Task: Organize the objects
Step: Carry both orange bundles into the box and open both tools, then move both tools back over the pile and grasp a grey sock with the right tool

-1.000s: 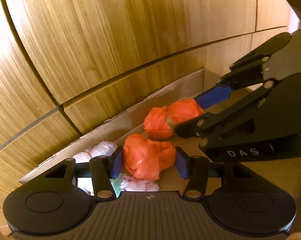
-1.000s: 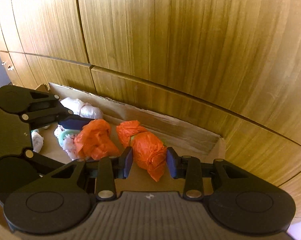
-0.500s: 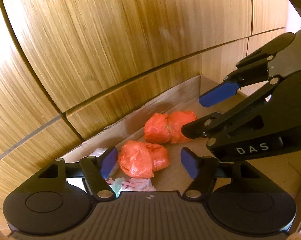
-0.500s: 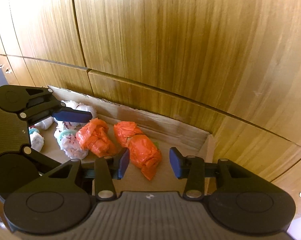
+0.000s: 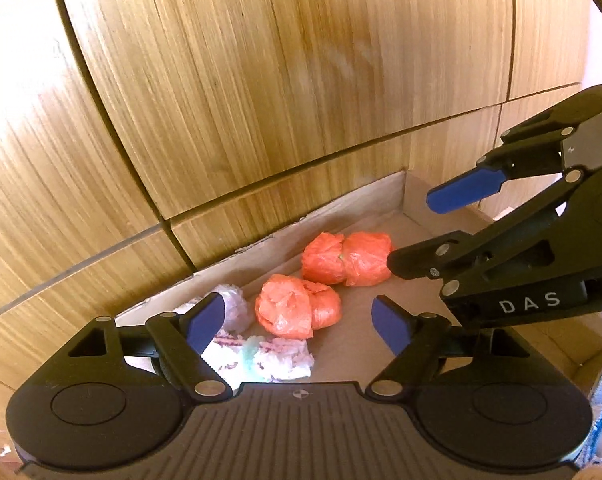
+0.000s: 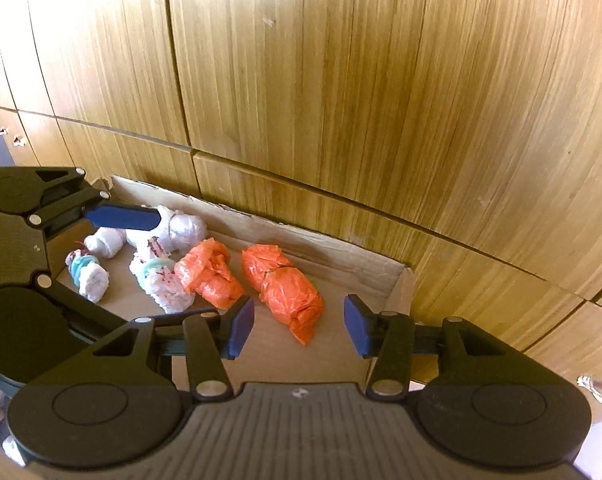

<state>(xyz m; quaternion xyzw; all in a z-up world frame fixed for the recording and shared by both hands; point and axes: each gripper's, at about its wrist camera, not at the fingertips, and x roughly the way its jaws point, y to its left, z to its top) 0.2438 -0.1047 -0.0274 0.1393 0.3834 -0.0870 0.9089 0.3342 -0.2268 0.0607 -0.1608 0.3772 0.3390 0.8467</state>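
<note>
Two orange bundles lie in my cardboard box [image 6: 261, 226], side by side on its floor and close together; I cannot tell if they touch. The right bundle [image 6: 291, 290] sits nearest the box's right end wall; the left bundle [image 6: 209, 274] is at its nine o'clock. In the left wrist view the left bundle [image 5: 297, 306] is nearer the camera and the right bundle [image 5: 347, 258] lies toward one o'clock from it.

My left tongs [image 5: 299, 322] have just been opening and now stand wide, pads clear on both sides of the left bundle, gripping nothing. My right tongs [image 6: 299, 326] have also just been opening; the gap is moderate, the right bundle shows in it but below the pads, and neither pad presses on it. Both bundles rest on the cardboard on their own.

At nine o'clock of the orange pair lie white bundles [image 6: 163, 280], some with teal bands and reddish marks; the furthest-back one [image 6: 183, 228] is partly hidden by a blue pad of the left tongs, so its shape is unclear, perhaps a wrapped roll like the rest.

The box stands against wood panels [image 6: 341, 100] that fill the view at twelve o'clock.
</note>
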